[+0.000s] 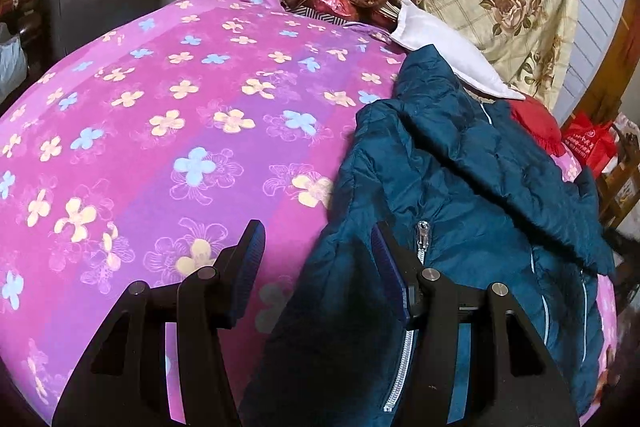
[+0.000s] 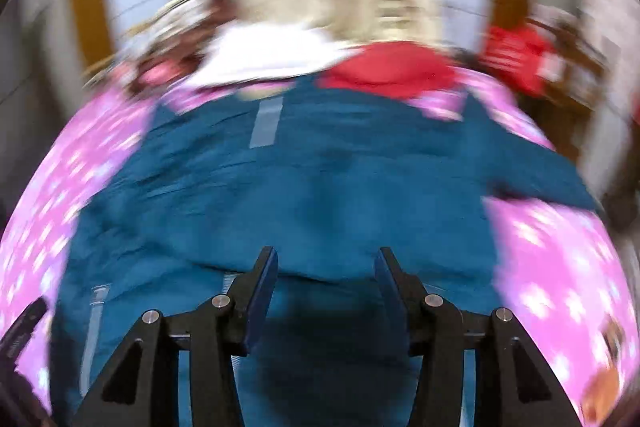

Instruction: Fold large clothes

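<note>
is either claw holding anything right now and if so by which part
Nothing is held. The left claw and right claw are both open above the teal jacket.

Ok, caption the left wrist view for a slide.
Open left gripper above a teal puffer jacket lying on a pink floral bedspread.

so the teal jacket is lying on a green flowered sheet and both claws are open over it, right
Not quite: the sheet is pink and purple, not green, as the left wrist view shows. The rest holds: the jacket lies on it, with the left claw and right claw open.
</note>
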Demonstrator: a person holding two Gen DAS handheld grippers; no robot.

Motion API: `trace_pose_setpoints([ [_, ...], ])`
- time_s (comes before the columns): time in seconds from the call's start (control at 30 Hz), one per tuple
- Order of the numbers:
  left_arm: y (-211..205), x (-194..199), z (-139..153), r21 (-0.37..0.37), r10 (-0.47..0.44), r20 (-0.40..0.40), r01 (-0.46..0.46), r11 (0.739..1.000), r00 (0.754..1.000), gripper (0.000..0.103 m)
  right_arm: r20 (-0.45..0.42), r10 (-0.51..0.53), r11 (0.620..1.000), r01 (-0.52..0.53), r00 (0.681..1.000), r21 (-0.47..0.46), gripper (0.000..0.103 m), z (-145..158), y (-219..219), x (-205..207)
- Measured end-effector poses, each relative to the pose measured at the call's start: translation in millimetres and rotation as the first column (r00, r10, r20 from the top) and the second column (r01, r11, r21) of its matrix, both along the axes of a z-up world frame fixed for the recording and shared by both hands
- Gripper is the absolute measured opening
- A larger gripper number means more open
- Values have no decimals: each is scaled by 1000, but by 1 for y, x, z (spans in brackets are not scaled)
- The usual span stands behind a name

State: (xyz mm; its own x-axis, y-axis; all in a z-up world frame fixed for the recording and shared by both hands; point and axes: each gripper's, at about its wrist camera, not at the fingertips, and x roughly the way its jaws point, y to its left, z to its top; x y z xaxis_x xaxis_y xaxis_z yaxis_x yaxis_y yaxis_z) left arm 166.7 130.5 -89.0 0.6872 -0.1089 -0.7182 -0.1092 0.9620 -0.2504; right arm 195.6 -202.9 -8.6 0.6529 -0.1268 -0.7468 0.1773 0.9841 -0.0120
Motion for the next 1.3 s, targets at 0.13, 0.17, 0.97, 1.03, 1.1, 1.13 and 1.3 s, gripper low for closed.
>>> trace_pose_setpoints([
  [0.13, 4, 3, -3, -27, 14, -9, -14, 1000, 1000, 55, -97, 175, 984, -172, 980, 40, 48, -15, 73, 85],
  [0.17, 5, 4, -5, -37, 15, -16, -15, 999, 1000, 55, -142, 196, 980, -190, 970, 56, 48, -25, 90, 113],
  [0.97, 10, 8, -5, -33, 17, -34, -19, 999, 999, 55, -128, 214, 974, -202, 969, 99, 48, -18, 130, 195],
  [1.03, 5, 5, -4, -15, 7, -30, -8, 1000, 1000, 55, -156, 179, 981, -165, 971, 99, 48, -17, 88, 171],
  [1.1, -1, 3, -3, -12, -9, -34, 9, 1000, 999, 55, -182, 117, 991, -102, 976, 88, 48, -23, 44, 152],
  [1.13, -4, 2, -3, -10, -15, -34, 15, 1000, 999, 55, -201, 72, 995, -56, 977, 84, 48, -29, 20, 144],
  [1.3, -21, -3, 1, 37, -52, -33, 53, 998, 998, 55, -288, -119, 982, 155, 950, 105, 48, -65, -76, 114],
])
